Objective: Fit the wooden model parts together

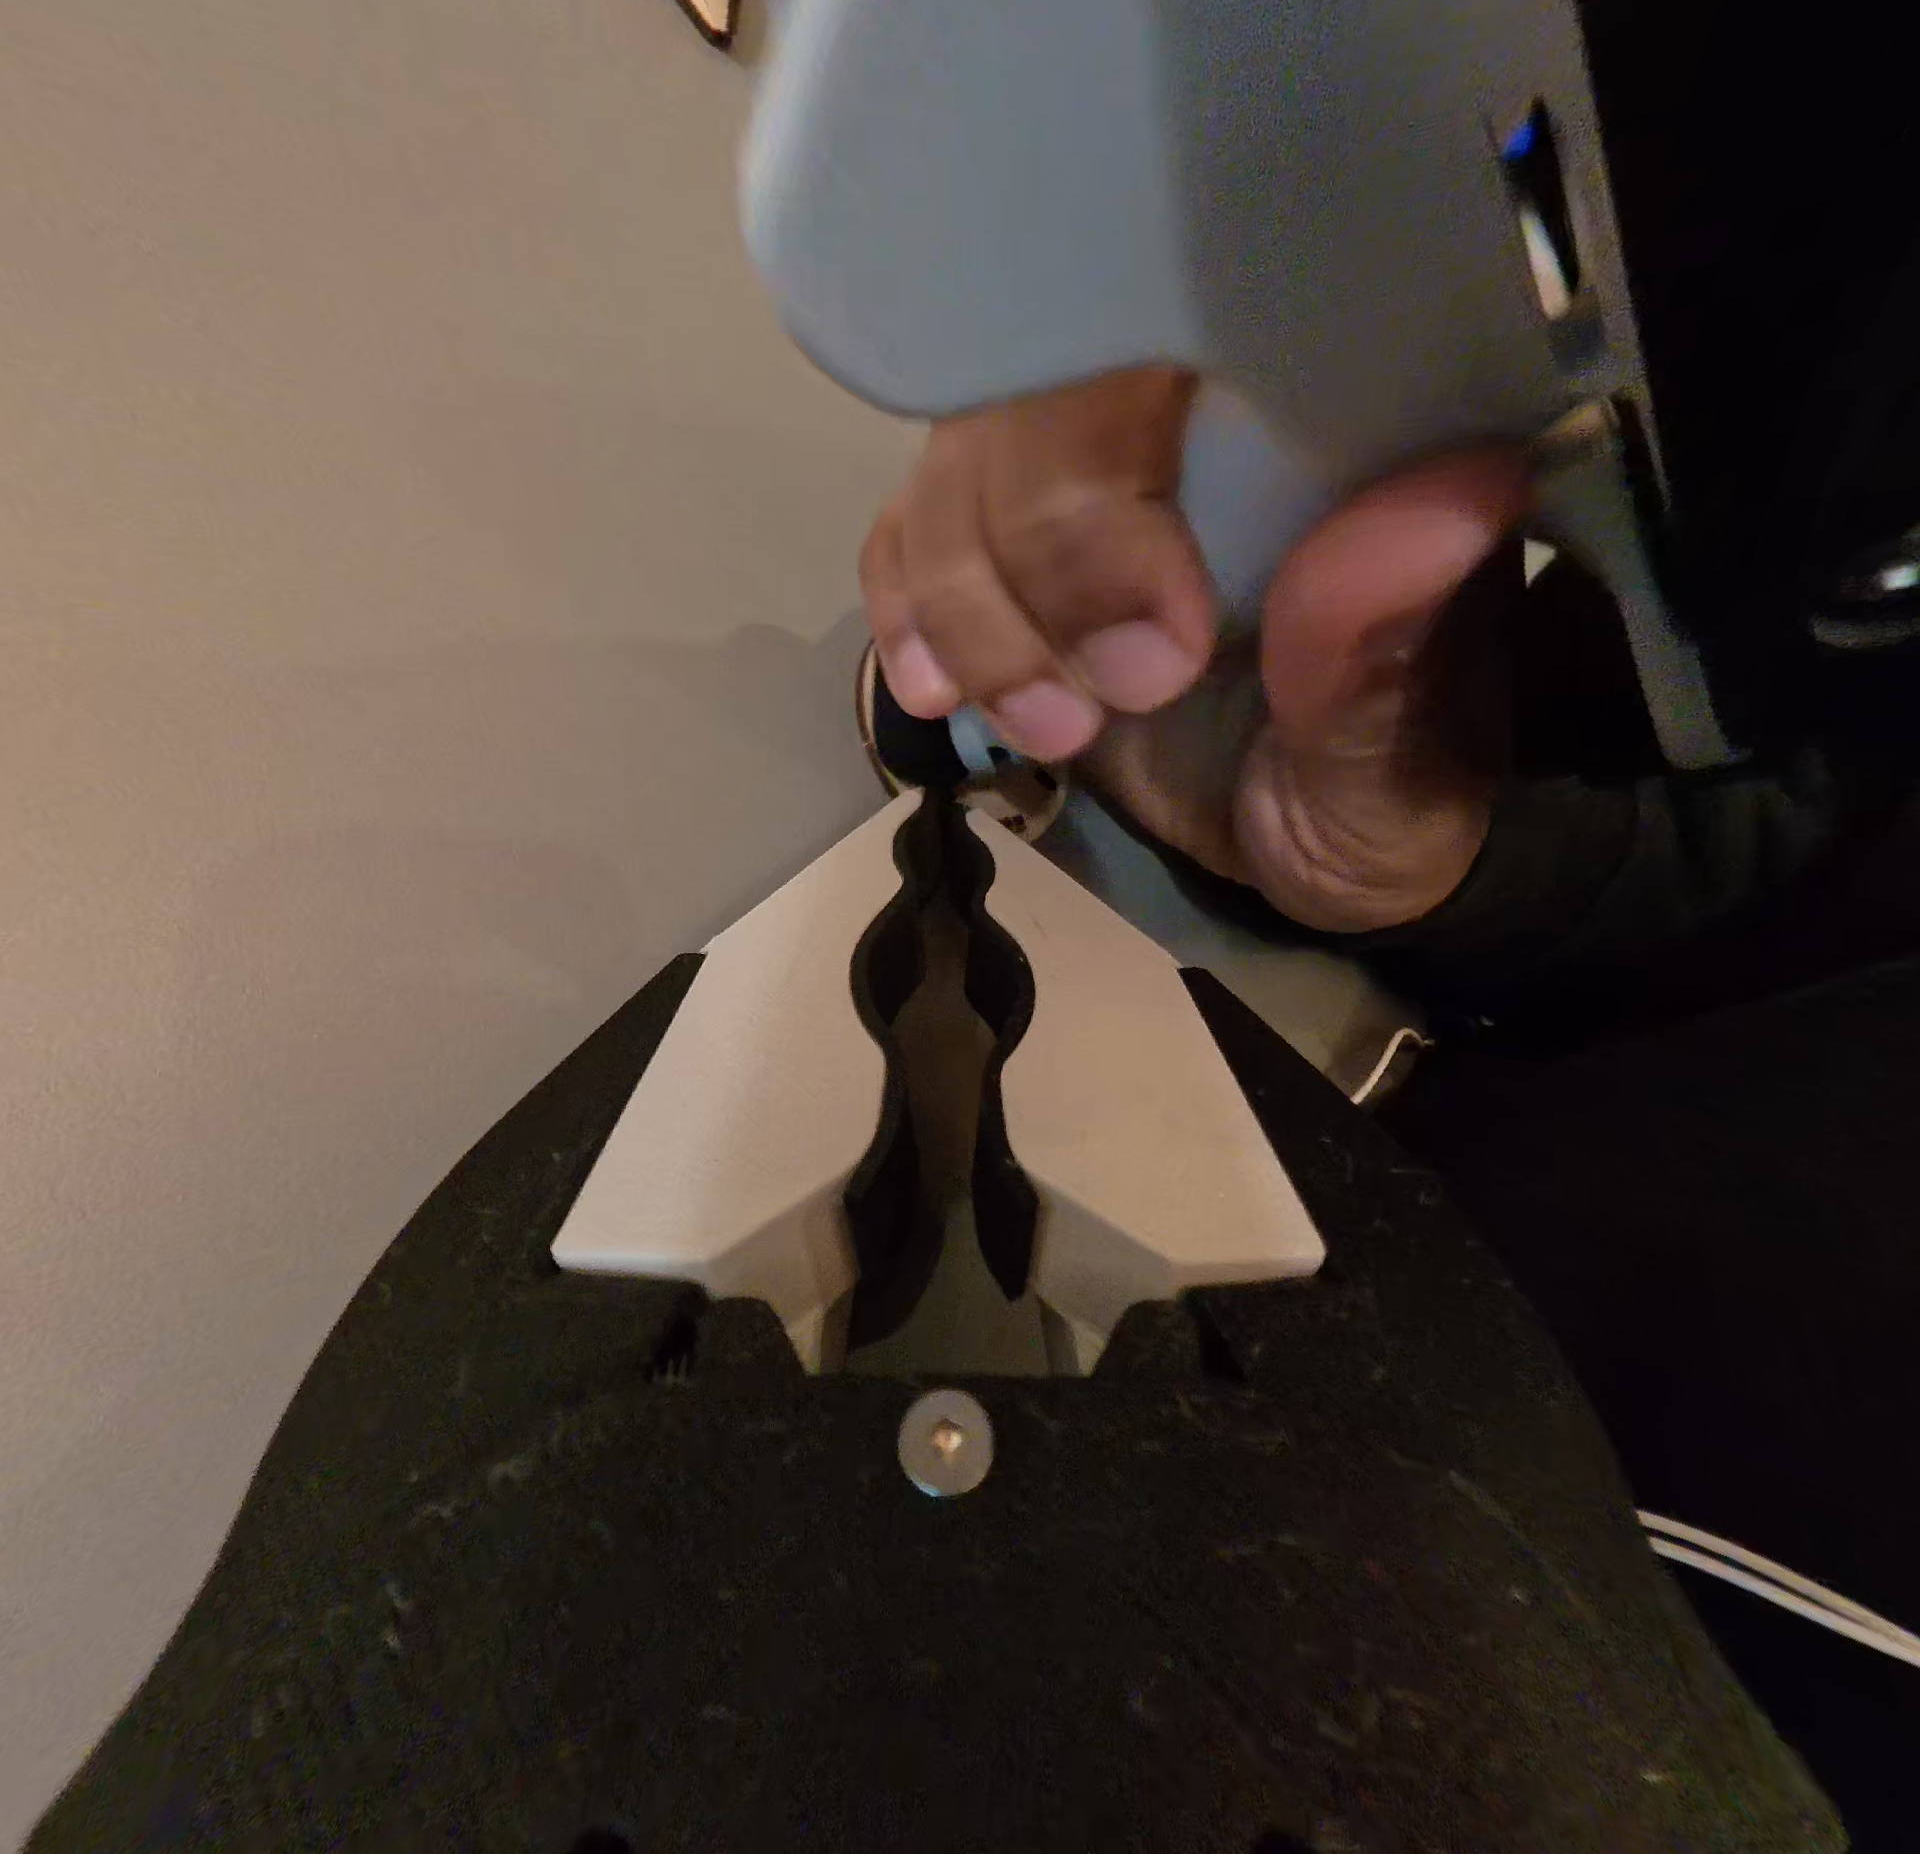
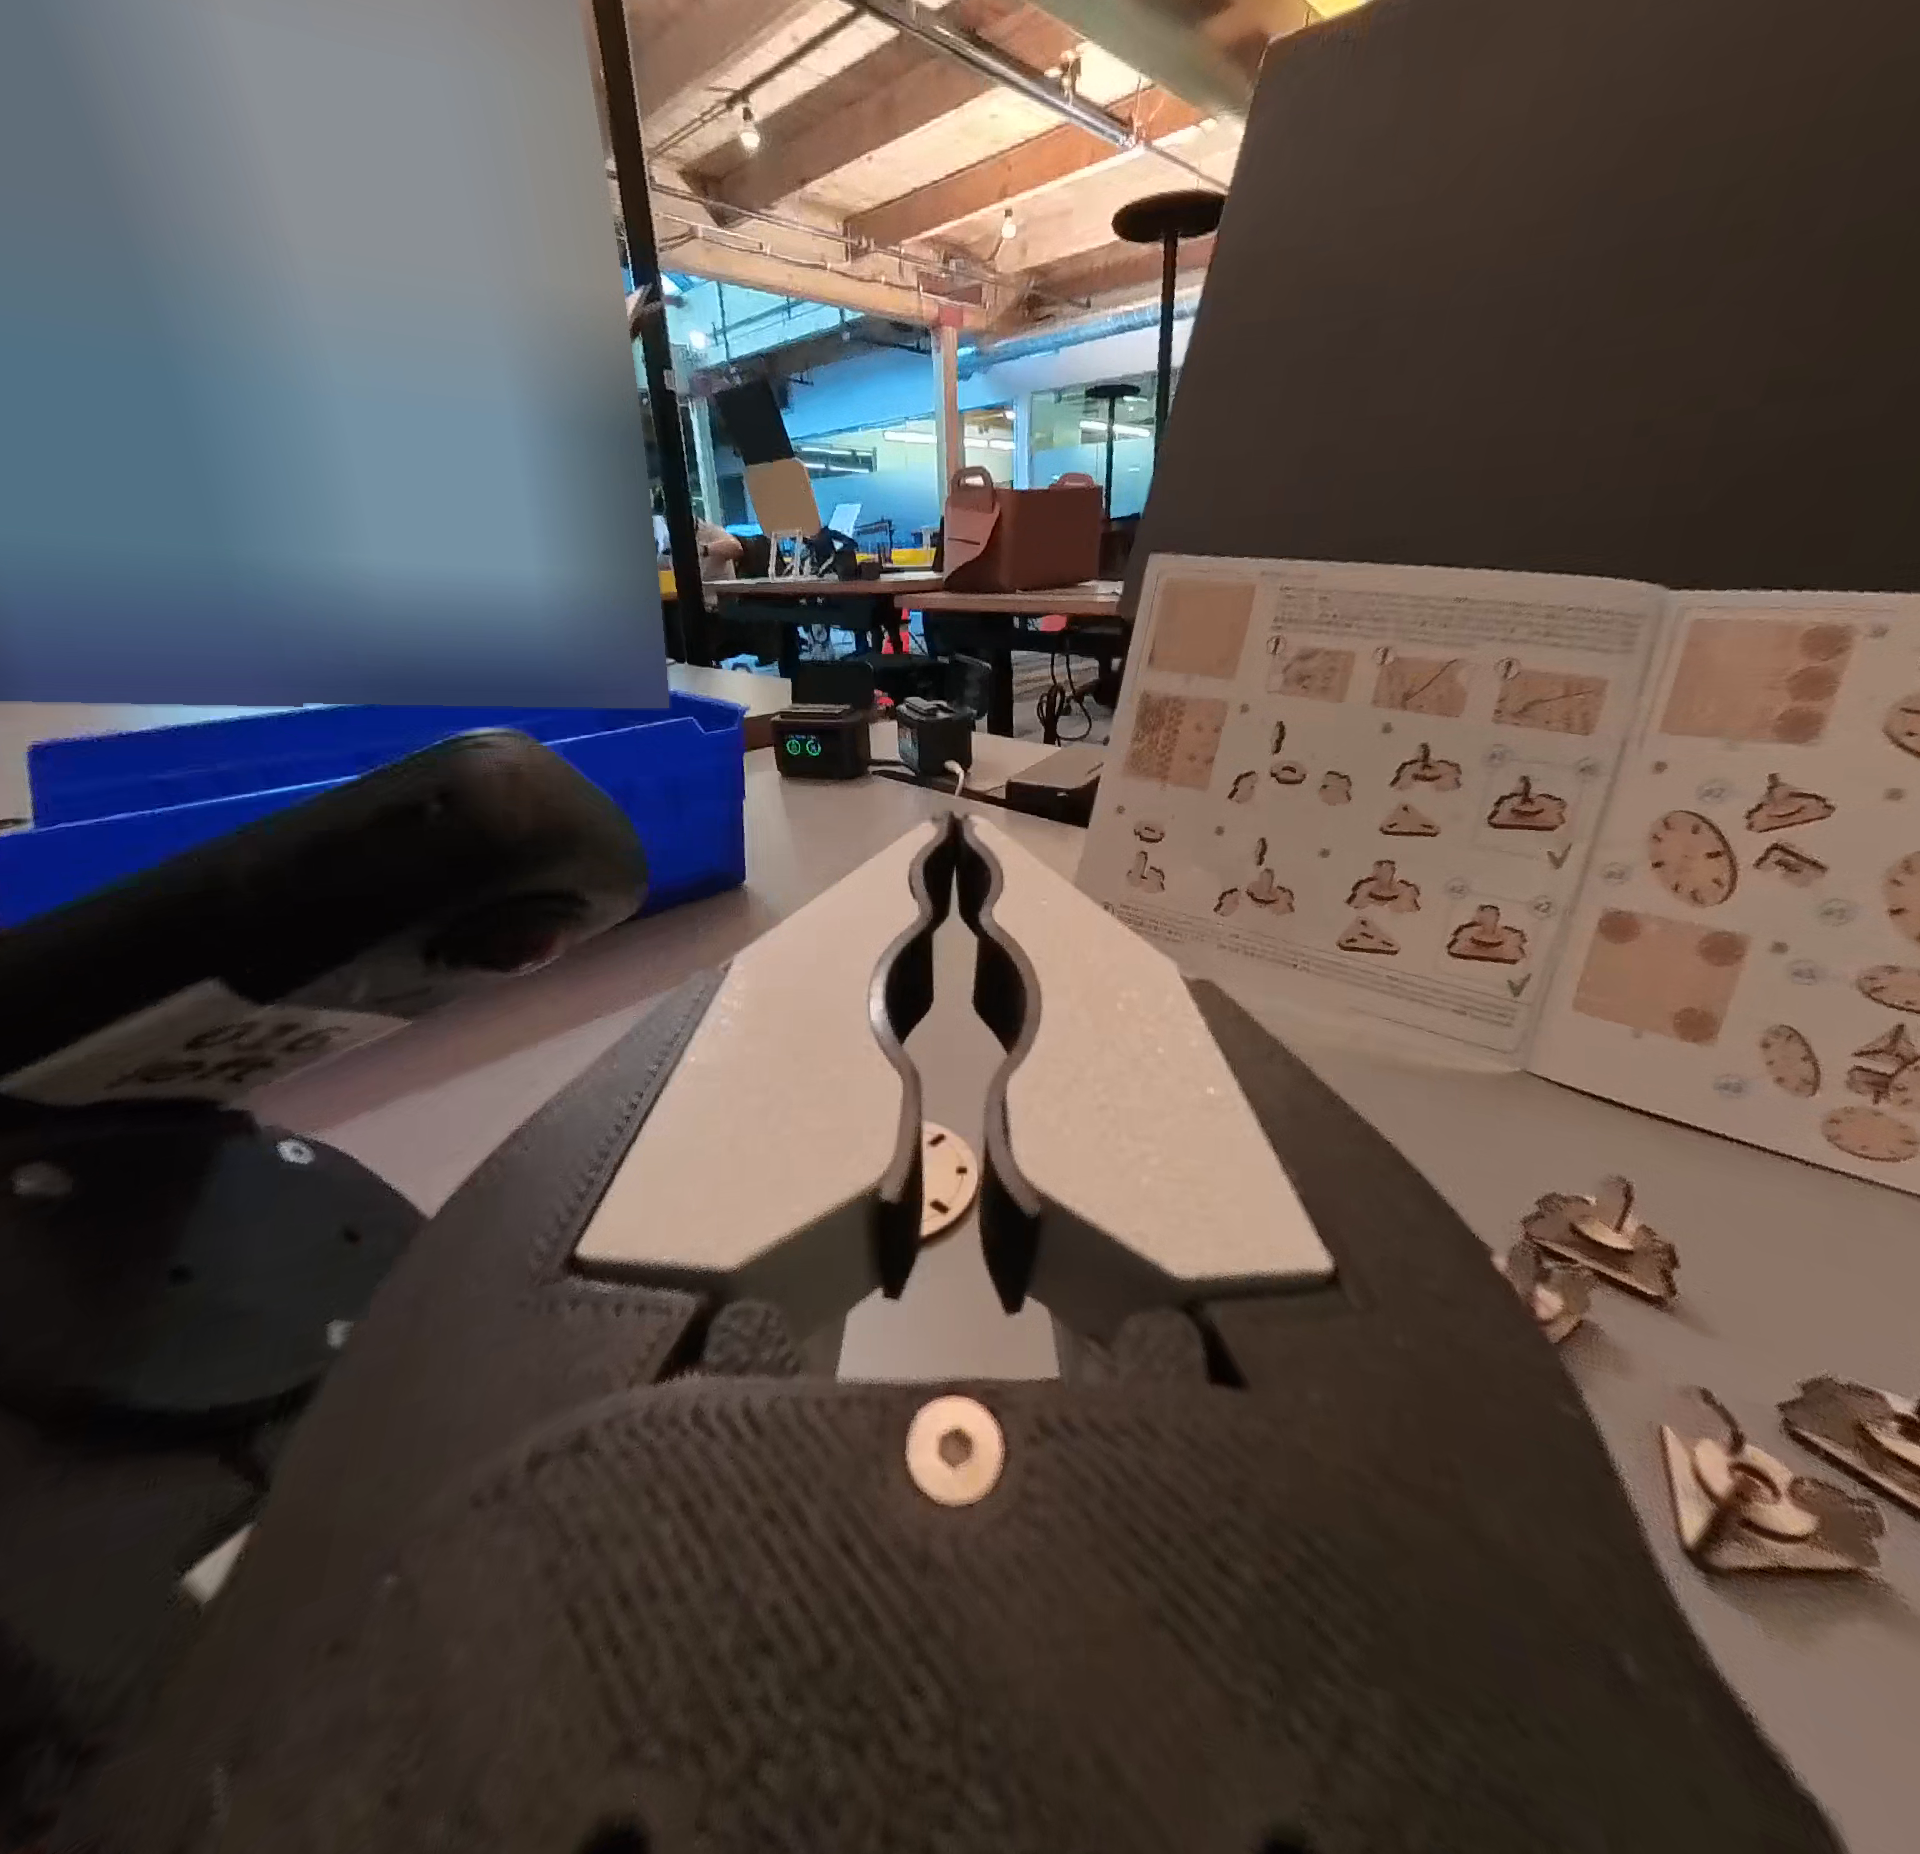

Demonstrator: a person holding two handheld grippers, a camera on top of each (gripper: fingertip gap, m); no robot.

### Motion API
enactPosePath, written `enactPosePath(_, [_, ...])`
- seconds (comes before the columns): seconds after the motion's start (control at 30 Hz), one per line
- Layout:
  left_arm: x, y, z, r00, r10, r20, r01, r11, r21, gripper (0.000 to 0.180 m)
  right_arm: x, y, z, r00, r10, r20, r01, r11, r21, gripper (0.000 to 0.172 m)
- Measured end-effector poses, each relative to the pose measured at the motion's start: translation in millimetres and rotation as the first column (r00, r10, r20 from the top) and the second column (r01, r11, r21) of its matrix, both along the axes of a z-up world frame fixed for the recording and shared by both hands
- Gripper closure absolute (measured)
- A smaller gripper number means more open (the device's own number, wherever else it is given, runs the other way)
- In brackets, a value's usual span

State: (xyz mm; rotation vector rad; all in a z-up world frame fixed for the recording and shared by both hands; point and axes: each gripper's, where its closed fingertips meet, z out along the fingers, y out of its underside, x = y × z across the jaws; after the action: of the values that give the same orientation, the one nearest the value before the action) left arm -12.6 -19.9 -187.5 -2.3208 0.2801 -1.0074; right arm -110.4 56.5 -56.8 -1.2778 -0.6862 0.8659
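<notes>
Left gripper: the left gripper [image 1: 940, 807] is seen with its pads [image 1: 902, 983] brought together at the tips, and nothing is plainly clamped between them
Nearest to it: a small round metal-rimmed part [image 1: 1023, 802] is found just beyond the tips, under a hand [image 1: 1195, 682] wrapped around a grey handle [image 1: 1143, 163]
Right gripper: the right gripper [image 2: 954, 830] is likewise closed, with only air seen between the tips
Below it: a small wooden disc [image 2: 940, 1196] is seen on the table [image 2: 1403, 1160] through the gap behind the tips, untouched
Around it: an open booklet [image 2: 1382, 796] is propped just to the right, wooden pieces [image 2: 1600, 1254] are scattered nearby, and a blue bin [image 2: 686, 807] is set to the left
</notes>
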Motion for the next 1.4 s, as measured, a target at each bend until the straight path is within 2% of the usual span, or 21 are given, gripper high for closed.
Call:
enactPosePath(0.1, [0, -1, 0, 1.0, -0.006, -0.001, 0.006, 1.0, -0.001, 0.18, 5, 6, 13, 0.999, -0.011, -0.044, 0.011, 1.0, -0.007, 0.172])
enactPosePath(0.2, [0, -1, 0, 1.0, -0.006, 0.005, 0.006, 1.0, -0.005, 0.18, 13, 1, 29, 0.997, -0.028, -0.073, 0.032, 0.998, 0.046, 0.172])
enactPosePath(0.33, [0, -1, 0, 1.0, -0.007, 0.004, 0.008, 1.0, -0.003, 0.18, -9, -5, -2, 0.999, 0.012, 0.048, -0.014, 0.998, 0.054, 0.172])
enactPosePath(0.53, [0, -1, 0, 1.0, -0.008, 0.009, 0.008, 1.0, -0.007, 0.18, 3, -8, 21, 1.0, -0.019, -0.012, 0.02, 0.994, 0.108, 0.172])
enactPosePath(0.63, [0, -1, 0, 1.0, -0.008, 0.006, 0.008, 1.0, -0.005, 0.18, -9, -12, -2, 0.998, 0.0, 0.07, -0.007, 0.995, 0.099, 0.172])
enactPosePath(0.7, [1, -1, 0, 1.0, -0.009, 0.004, 0.009, 1.0, -0.003, 0.18, -13, -7, 0, 0.997, -0.015, 0.076, 0.006, 0.992, 0.13, 0.172])
enactPosePath(0.83, [1, -1, 0, 1.0, -0.009, 0.007, 0.009, 1.0, -0.006, 0.18, 1, -7, 25, 1.0, -0.021, -0.006, 0.022, 0.992, 0.121, 0.172])
enactPosePath(0.97, [1, -1, 0, 1.0, -0.01, 0.007, 0.01, 1.0, -0.006, 0.18, -12, -11, -2, 0.998, -0.006, 0.07, -0.002, 0.994, 0.113, 0.172])
enactPosePath(1.13, [1, -1, 0, 1.0, -0.01, 0.009, 0.01, 1.0, -0.006, 0.18, 2, -4, 23, 0.999, -0.032, -0.003, 0.032, 0.993, 0.109, 0.172])
enactPosePath(1.2, [1, -1, 0, 1.0, -0.01, 0.01, 0.01, 1.0, -0.007, 0.18, 1, -7, 21, 1.0, -0.021, 0.001, 0.021, 0.995, 0.094, 0.172])
enactPosePath(1.3, [1, -1, 0, 1.0, -0.011, 0.009, 0.012, 1.0, -0.006, 0.18, -13, -7, -4, 0.997, -0.012, 0.081, 0.004, 0.995, 0.104, 0.172])
enactPosePath(1.4, [1, -2, 0, 1.0, -0.013, 0.008, 0.013, 1.0, -0.006, 0.18, -8, -2, 10, 0.999, -0.018, 0.043, 0.014, 0.995, 0.1, 0.172])
